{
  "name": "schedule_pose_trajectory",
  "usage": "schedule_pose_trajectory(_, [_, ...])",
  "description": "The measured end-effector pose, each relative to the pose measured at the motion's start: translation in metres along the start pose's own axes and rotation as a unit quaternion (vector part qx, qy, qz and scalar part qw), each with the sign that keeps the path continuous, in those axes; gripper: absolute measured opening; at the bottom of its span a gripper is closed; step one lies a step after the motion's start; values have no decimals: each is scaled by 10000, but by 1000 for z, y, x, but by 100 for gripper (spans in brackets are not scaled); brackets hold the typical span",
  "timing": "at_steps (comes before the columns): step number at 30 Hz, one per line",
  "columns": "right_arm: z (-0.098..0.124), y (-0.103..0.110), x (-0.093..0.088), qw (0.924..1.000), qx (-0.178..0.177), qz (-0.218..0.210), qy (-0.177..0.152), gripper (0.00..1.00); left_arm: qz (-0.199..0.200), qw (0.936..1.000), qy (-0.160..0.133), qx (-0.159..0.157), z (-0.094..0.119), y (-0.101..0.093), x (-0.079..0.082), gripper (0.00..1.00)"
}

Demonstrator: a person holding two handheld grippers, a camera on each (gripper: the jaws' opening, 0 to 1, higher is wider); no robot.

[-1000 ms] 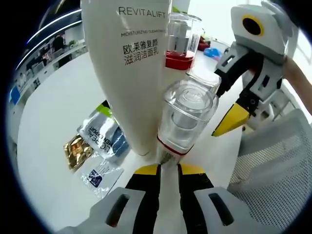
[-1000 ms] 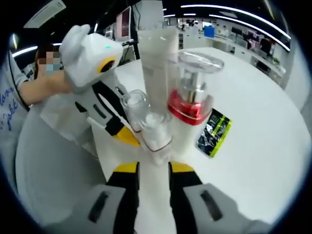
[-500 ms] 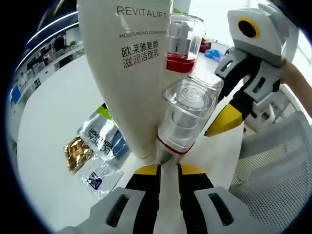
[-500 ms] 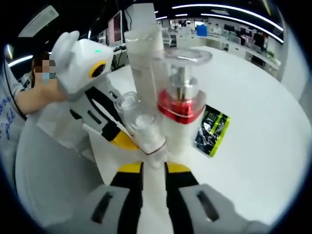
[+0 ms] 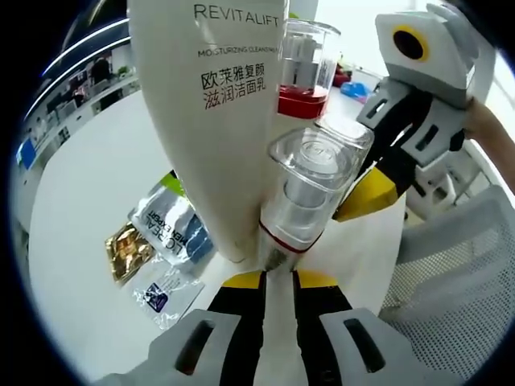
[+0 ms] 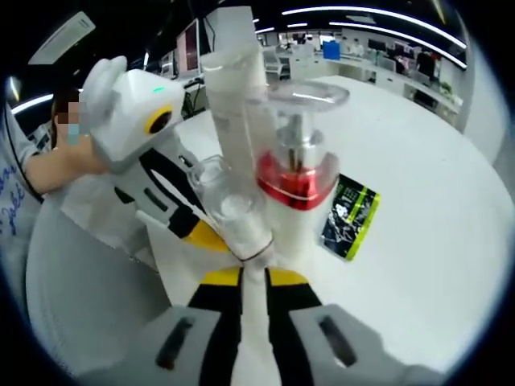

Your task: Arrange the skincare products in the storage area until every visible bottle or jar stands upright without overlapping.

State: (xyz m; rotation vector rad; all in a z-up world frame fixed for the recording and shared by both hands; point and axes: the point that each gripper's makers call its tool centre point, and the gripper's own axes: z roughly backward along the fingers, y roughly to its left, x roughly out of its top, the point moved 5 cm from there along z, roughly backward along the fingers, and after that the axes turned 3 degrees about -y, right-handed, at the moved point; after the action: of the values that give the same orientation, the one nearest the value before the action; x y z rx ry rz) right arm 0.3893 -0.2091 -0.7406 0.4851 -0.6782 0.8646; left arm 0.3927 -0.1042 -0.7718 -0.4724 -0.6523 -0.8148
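In the left gripper view, the left gripper (image 5: 278, 277) pinches the base of a small clear-capped bottle (image 5: 307, 197), which tilts against the tall white tube (image 5: 217, 121) (marked REVITALIFT). A red-collared pump bottle (image 5: 302, 68) stands behind, and sachets (image 5: 161, 237) lie on the white table (image 5: 80, 185) to the left. In the right gripper view, the right gripper (image 6: 253, 277) has its jaws nearly together, seemingly closed on a small clear bottle (image 6: 233, 213), though the contact is hard to see.
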Motion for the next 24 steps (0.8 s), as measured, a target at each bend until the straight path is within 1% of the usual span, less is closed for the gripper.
schedule_pose_trajectory(8, [0, 1, 0, 10000, -4, 29, 28, 11, -24, 10000, 16, 12, 0, 1, -1, 12])
schedule_pose_trajectory(11, [1, 1, 0, 10000, -4, 27, 25, 12, -34, 10000, 44, 27, 2, 2, -2, 13])
schedule_pose_trajectory(15, [4, 2, 1, 10000, -25, 61, 16, 12, -51, 10000, 7, 53, 6, 3, -1, 13])
schedule_pose_trajectory(24, [6, 8, 2, 9999, -17, 155, 5, 13, -158, 9999, -44, 21, 11, -3, 2, 13])
